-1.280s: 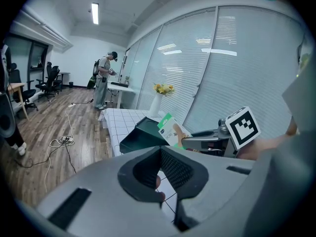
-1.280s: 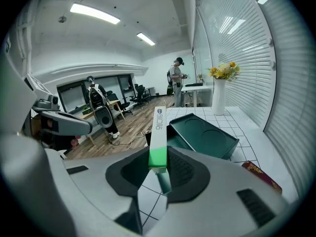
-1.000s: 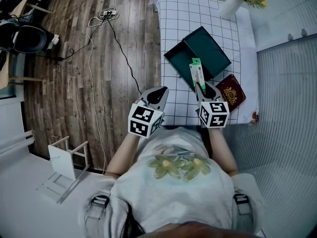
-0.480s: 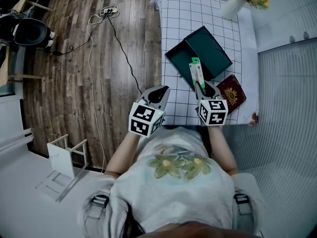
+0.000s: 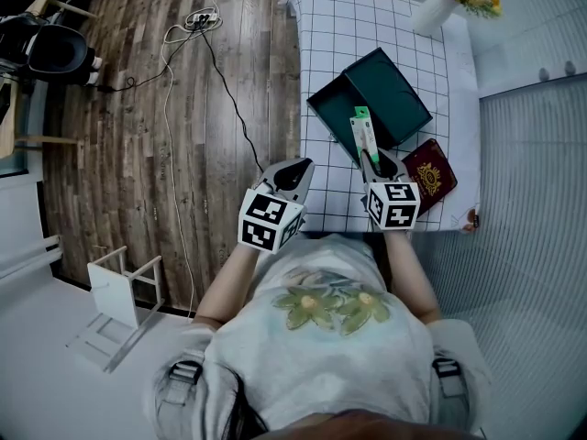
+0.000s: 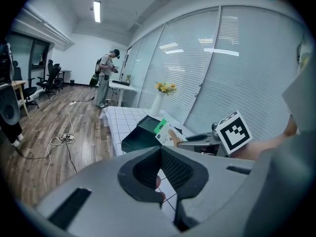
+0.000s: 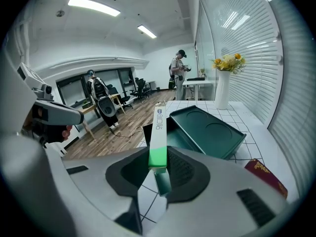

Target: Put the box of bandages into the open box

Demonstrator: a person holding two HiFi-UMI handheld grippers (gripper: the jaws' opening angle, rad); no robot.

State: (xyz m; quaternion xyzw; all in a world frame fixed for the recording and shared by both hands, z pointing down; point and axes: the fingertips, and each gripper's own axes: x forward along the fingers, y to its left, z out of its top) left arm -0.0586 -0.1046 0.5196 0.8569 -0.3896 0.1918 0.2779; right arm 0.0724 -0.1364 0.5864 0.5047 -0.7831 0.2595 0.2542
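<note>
The bandage box (image 5: 364, 137) is a slim white carton with a green end, and my right gripper (image 5: 375, 167) is shut on it above the near part of the checked table (image 5: 367, 35). In the right gripper view the bandage box (image 7: 159, 132) stands out from between the jaws toward the open dark green box (image 7: 160, 135). That open box (image 5: 335, 121) lies just beyond the carton, with its dark green lid (image 5: 396, 93) leaning on its right side. My left gripper (image 5: 292, 172) hangs off the table's left edge, over the wood floor. Its jaws look closed with nothing in them (image 6: 165, 181).
A dark red booklet (image 5: 431, 170) lies at the table's near right. A white vase of yellow flowers (image 5: 438, 3) stands at the far right corner. Cables and a power strip (image 5: 197, 27) lie on the floor left of the table. People stand far off in the room (image 6: 104, 78).
</note>
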